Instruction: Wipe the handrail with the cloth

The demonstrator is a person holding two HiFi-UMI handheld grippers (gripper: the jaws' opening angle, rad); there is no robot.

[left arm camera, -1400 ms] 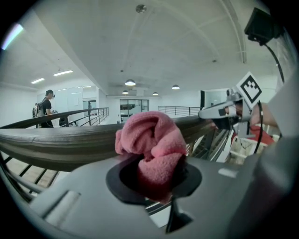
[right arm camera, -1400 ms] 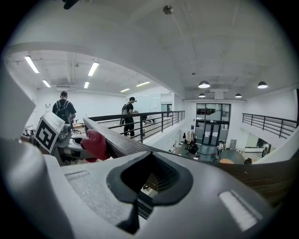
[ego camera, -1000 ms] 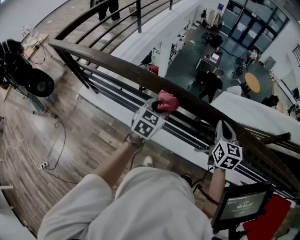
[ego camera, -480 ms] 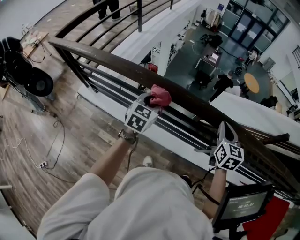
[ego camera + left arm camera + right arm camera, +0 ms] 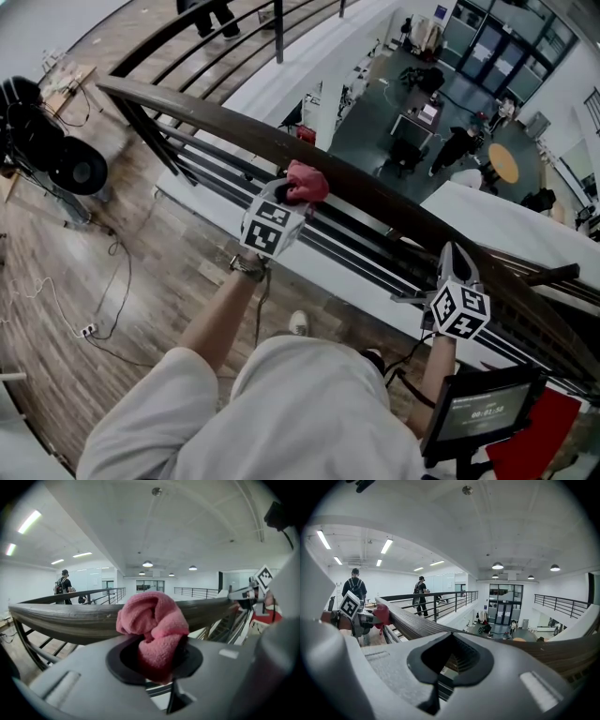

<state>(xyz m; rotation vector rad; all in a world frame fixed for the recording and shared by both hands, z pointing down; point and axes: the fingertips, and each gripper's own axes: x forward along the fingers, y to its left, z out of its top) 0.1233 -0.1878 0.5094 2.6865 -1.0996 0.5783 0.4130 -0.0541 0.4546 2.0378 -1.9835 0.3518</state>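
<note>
A dark wooden handrail (image 5: 375, 202) runs from upper left to lower right in the head view. My left gripper (image 5: 298, 194) is shut on a bunched pink cloth (image 5: 307, 182) and holds it against the rail's top. In the left gripper view the cloth (image 5: 152, 627) bulges out of the jaws, with the handrail (image 5: 65, 618) right behind it. My right gripper (image 5: 452, 257) is further right along the rail, jaws together with nothing in them, tip at the rail's near side. From the right gripper view (image 5: 450, 660) the handrail (image 5: 412, 623) leads off to the left gripper (image 5: 354, 613) and cloth (image 5: 383, 613).
Thin black lower rails (image 5: 234, 178) run under the handrail. A screen on a stand (image 5: 483, 412) and a red object (image 5: 534, 441) sit at lower right. Black equipment (image 5: 52, 141) and cables lie on the wood floor at left. Beyond the rail the drop opens onto a lower floor. Two people (image 5: 419, 597) walk along the far walkway.
My left gripper has slid the pink cloth up and to the left along the handrail. The right gripper has stayed almost still.
</note>
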